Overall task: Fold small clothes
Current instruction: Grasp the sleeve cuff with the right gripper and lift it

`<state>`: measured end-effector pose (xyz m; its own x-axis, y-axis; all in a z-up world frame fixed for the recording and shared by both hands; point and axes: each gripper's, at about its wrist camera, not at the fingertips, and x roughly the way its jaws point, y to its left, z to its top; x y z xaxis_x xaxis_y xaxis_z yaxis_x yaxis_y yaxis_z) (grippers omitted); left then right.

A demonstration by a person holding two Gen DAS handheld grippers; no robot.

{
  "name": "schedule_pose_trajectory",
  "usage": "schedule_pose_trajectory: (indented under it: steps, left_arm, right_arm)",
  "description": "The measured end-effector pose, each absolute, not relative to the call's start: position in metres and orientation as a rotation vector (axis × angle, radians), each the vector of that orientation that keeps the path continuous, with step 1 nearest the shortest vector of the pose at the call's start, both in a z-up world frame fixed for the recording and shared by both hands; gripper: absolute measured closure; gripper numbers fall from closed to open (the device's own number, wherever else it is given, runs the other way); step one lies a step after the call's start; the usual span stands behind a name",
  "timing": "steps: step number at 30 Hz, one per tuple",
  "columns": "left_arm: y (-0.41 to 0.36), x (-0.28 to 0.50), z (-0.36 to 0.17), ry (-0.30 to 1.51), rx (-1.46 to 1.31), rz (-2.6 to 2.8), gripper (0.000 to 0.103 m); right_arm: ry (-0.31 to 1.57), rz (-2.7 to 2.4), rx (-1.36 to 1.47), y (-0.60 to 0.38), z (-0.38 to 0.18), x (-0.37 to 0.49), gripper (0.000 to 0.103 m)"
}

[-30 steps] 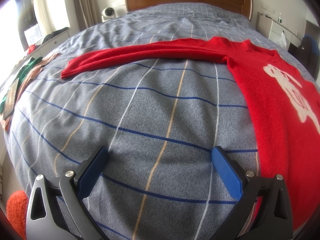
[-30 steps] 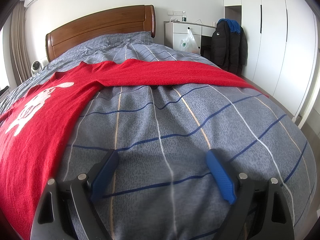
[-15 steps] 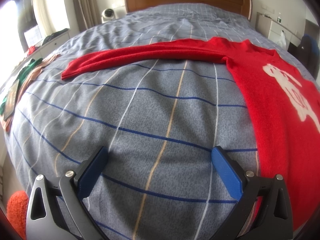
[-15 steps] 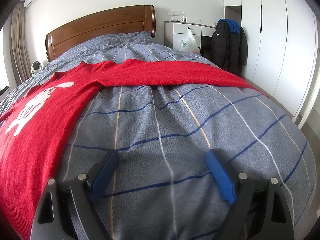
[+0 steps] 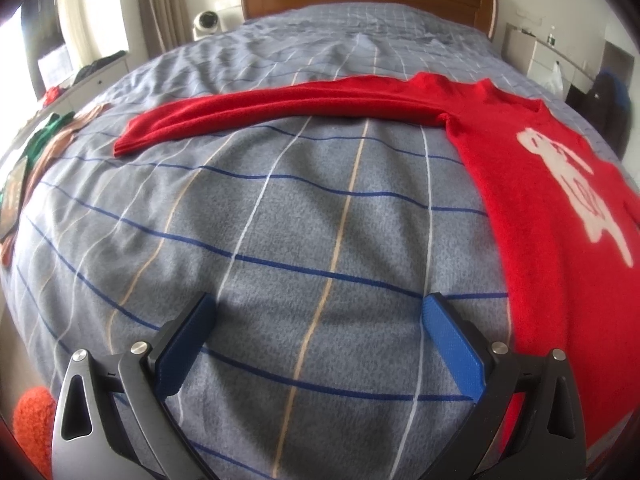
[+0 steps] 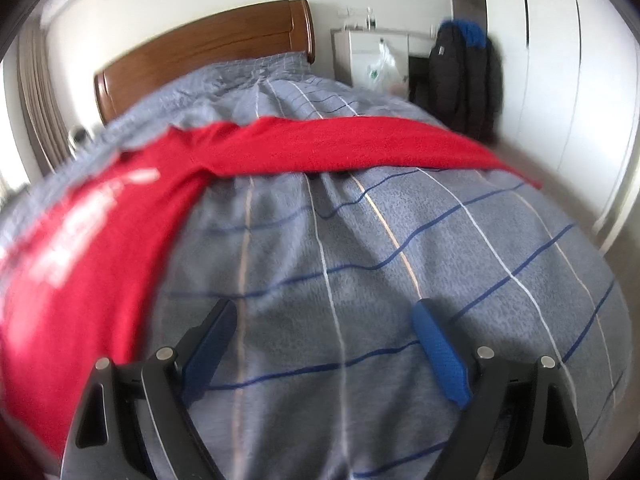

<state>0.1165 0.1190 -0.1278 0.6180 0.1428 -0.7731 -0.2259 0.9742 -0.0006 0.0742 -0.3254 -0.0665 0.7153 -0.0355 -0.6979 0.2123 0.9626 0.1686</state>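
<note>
A red knitted sweater (image 5: pixel 532 208) with a white figure lies flat across the grey checked bed (image 5: pixel 304 216), sleeves spread toward both side edges. Left tongs (image 5: pixel 316 320) and right tongs (image 6: pixel 324 320) gape wide, empty.

Empty right tool (image 6: pixel 324 336), spread wide, above bedspread (image 6: pixel 400 264) beside red sweater (image 6: pixel 92 256).

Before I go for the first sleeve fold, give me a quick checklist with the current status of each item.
1. Left gripper open, nothing between its jaws: ok.
2. Right gripper open and holding nothing: ok.
3. Red sweater lying flat, white print up: ok.
4. Left-side sleeve stretched out straight: ok.
5. Right-side sleeve cuff visible: cannot tell, it runs past the bed edge.
6. Right view sharp: not ok, blurred.
</note>
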Motion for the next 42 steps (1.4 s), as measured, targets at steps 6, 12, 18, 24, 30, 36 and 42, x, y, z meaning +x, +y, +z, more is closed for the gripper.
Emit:
schedule_pose_trajectory:
  steps: [6, 12, 18, 24, 30, 36, 42]
  left_arm:
    - [0.116, 0.116, -0.129, 0.868, -0.088, 0.224, 0.0]
    - [0.113, 0.114, -0.13, 0.85, -0.074, 0.238, 0.0]
    - [0.112, 0.113, -0.131, 0.842, -0.067, 0.244, 0.0]
    - [0.11, 0.112, -0.131, 0.835, -0.057, 0.25, 0.0]
    - [0.109, 0.112, -0.131, 0.836, -0.062, 0.253, 0.0]
    - [0.109, 0.114, -0.131, 0.84, -0.071, 0.254, 0.0]
    - [0.11, 0.114, -0.131, 0.836, -0.067, 0.243, 0.0]
  right_arm:
    - [0.654, -0.186, 0.632, -0.427, -0.027, 0.081, 0.015]
    - [0.605, -0.201, 1.046, -0.505, -0.059, 0.094, 0.021]
    - [0.512, -0.259, 1.264, -0.544, -0.079, 0.111, 0.032]
    - [0.595, -0.338, 1.263, -0.558, -0.093, 0.136, 0.07]
    - [0.58, -0.293, 0.96, -0.527, -0.029, 0.16, 0.099]
    - [0.524, 0.073, 0.649, -0.406, 0.082, 0.224, 0.099]
    - [0.657, 0.394, 0.471, -0.239, 0.092, 0.29, 0.099]
